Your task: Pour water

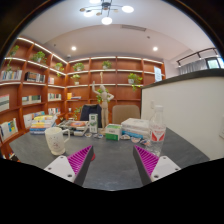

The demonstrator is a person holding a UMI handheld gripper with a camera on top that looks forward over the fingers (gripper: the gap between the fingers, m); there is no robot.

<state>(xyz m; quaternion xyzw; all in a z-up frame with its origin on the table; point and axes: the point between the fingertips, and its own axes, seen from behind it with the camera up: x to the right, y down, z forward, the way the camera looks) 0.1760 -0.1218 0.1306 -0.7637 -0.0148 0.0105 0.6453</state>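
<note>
On the grey table: gripper wide open, holding nothing; clear bottle just beyond right finger, cup beyond left; centre both pads on bottle's body before closing.

The tongs stand open, with a bare stretch of grey table between and just ahead of the fingers, so there is free passage straight forward. To the left, near the left finger, a white cup stands in the way. To the right, just beyond the right finger, a clear bottle rises upright. Farther ahead, a row of small boxes lines the table's far side and closes that route.
</note>
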